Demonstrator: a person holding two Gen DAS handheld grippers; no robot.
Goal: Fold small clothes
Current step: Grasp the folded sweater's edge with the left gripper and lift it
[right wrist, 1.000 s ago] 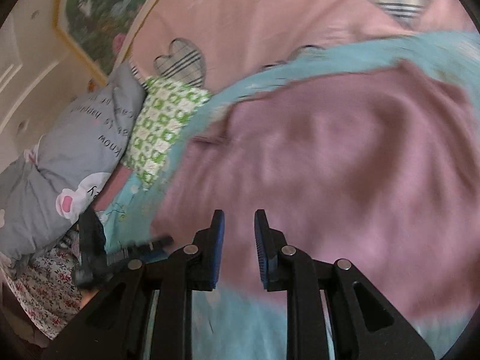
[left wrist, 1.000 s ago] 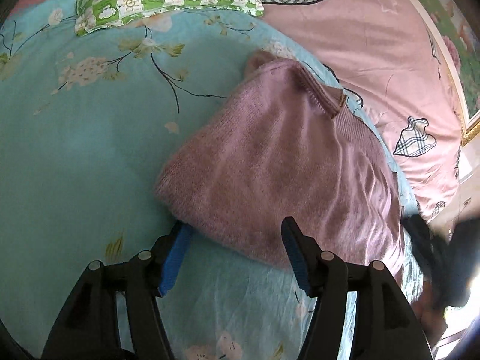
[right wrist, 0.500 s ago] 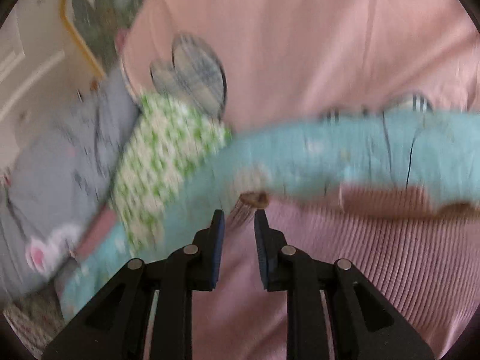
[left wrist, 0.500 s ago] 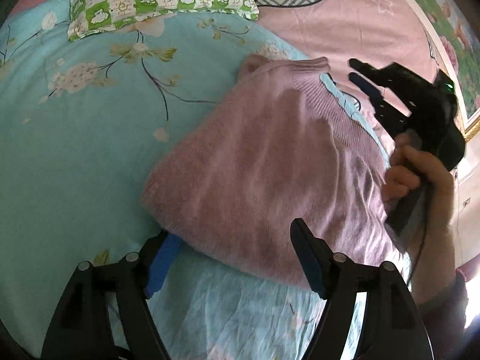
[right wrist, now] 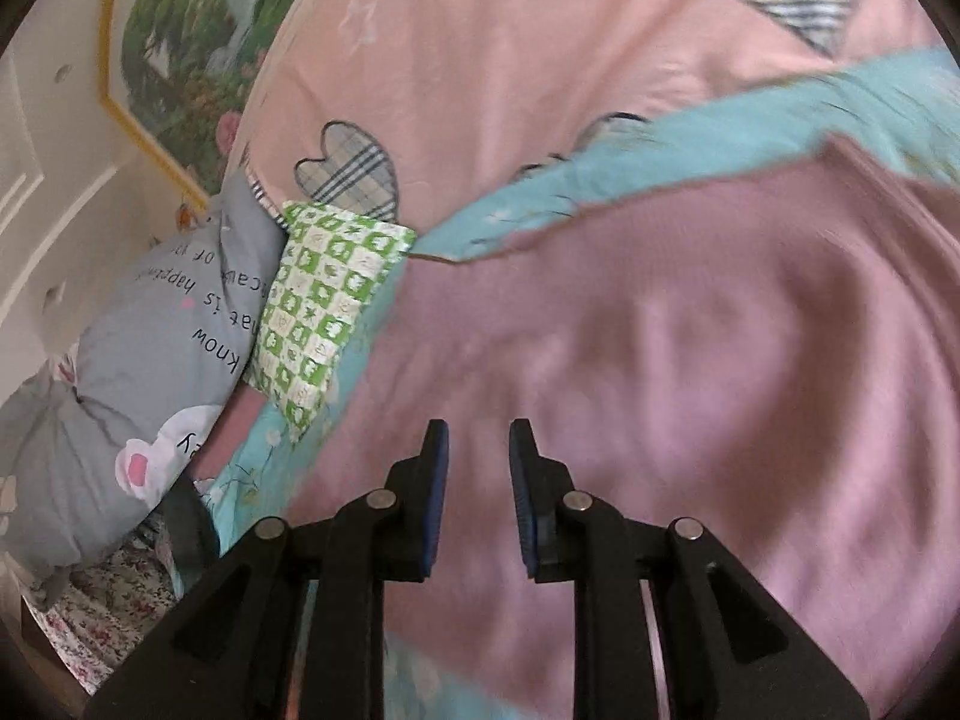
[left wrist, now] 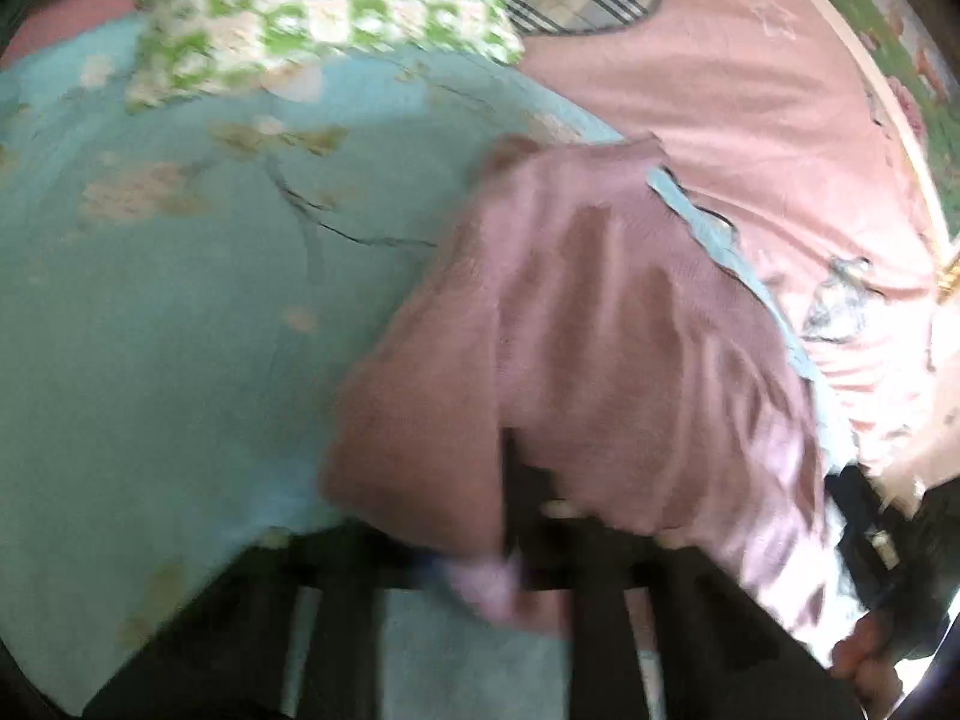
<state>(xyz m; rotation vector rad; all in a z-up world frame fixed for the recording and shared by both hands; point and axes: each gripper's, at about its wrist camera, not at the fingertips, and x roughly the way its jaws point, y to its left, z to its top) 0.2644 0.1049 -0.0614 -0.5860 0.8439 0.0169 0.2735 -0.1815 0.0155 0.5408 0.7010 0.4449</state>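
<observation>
Left wrist view: the left hand-held gripper (left wrist: 510, 546) has its jaws clamped on the near hem of the mauve sweater (left wrist: 600, 330), which lies on the turquoise floral sheet (left wrist: 180, 330) of the bed; the frame is blurred. A thin bite of knit could slip free when lifted. Open sheet lies to the left, up to the green checked pillow (left wrist: 312, 6).

Right wrist view: the right hand-held gripper (right wrist: 478, 492) hovers over the sweater, jaws slightly parted and empty. The sweater's far edge lies close to the pink quilt (right wrist: 540, 60); pulling that way could drag it off the sheet.
</observation>
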